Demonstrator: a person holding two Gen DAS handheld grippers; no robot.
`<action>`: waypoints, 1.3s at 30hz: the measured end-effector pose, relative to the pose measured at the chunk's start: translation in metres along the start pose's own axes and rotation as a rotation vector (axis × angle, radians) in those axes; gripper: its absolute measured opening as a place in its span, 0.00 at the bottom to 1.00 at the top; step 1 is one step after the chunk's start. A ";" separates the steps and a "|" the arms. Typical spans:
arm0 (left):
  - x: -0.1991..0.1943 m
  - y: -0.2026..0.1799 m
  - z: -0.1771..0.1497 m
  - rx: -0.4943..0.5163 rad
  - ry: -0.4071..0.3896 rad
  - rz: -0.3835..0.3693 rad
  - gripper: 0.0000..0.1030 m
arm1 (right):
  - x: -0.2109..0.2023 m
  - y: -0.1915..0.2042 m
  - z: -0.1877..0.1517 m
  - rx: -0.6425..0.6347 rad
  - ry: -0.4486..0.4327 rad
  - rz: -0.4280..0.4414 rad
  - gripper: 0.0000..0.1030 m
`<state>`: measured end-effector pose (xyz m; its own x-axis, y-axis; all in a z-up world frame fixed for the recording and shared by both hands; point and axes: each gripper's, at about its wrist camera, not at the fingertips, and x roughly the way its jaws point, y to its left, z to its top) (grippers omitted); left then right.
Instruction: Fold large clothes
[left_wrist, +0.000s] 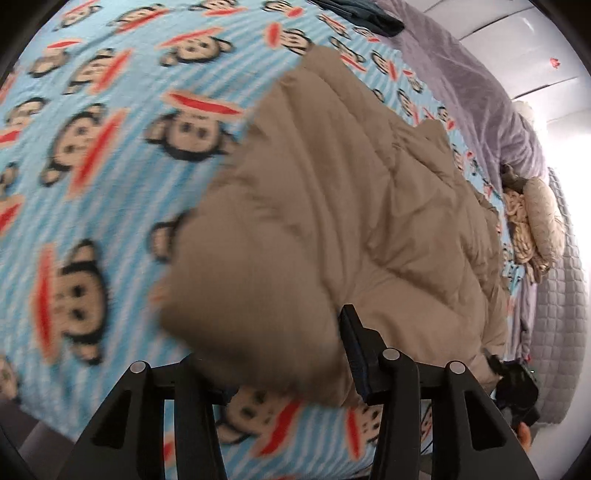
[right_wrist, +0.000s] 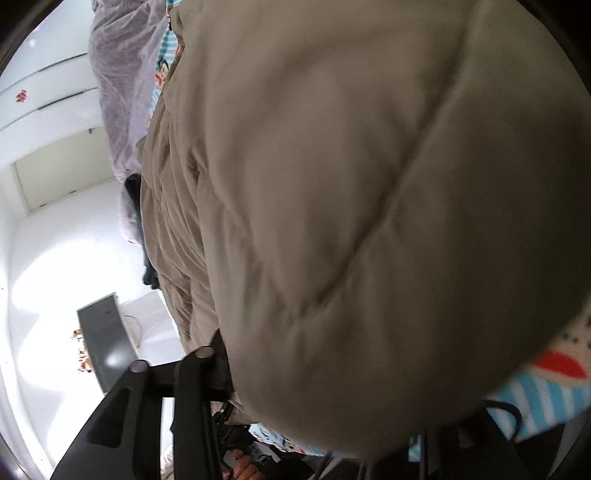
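A puffy tan quilted jacket (left_wrist: 332, 206) lies across the blue monkey-print bedsheet (left_wrist: 92, 155). My left gripper (left_wrist: 295, 354) is shut on a padded edge of the jacket, which bulges between its black fingers (left_wrist: 354, 343) and hides the left one. In the right wrist view the same jacket (right_wrist: 351, 184) fills almost the whole frame. My right gripper (right_wrist: 295, 369) is shut on its edge, with only the left finger (right_wrist: 218, 358) showing and the other buried under fabric. The right gripper also shows small at the jacket's far corner in the left wrist view (left_wrist: 517, 384).
A grey-purple quilt (left_wrist: 480, 85) is bunched along the far side of the bed, with a beige cushion (left_wrist: 539, 221) and dark clothes (left_wrist: 365, 18) beside it. A white wall and floor, and a dark panel (right_wrist: 105, 343), lie beyond the bed. The sheet's edge (right_wrist: 532, 402) is near.
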<state>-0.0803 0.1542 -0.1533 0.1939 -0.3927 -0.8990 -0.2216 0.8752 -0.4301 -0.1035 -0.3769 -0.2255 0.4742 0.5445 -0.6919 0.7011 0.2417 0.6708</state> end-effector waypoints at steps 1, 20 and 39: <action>-0.009 0.005 -0.002 -0.002 -0.007 0.012 0.47 | -0.003 0.003 -0.001 -0.011 0.004 -0.029 0.57; -0.003 -0.016 0.029 0.211 -0.053 0.248 0.47 | -0.002 0.128 -0.060 -0.692 0.022 -0.403 0.21; 0.004 -0.030 0.055 0.391 -0.016 0.242 1.00 | 0.073 0.124 -0.067 -0.636 0.010 -0.637 0.21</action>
<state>-0.0207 0.1418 -0.1399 0.1968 -0.1621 -0.9670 0.1142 0.9833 -0.1416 -0.0183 -0.2534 -0.1749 0.0896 0.1613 -0.9828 0.4014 0.8973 0.1838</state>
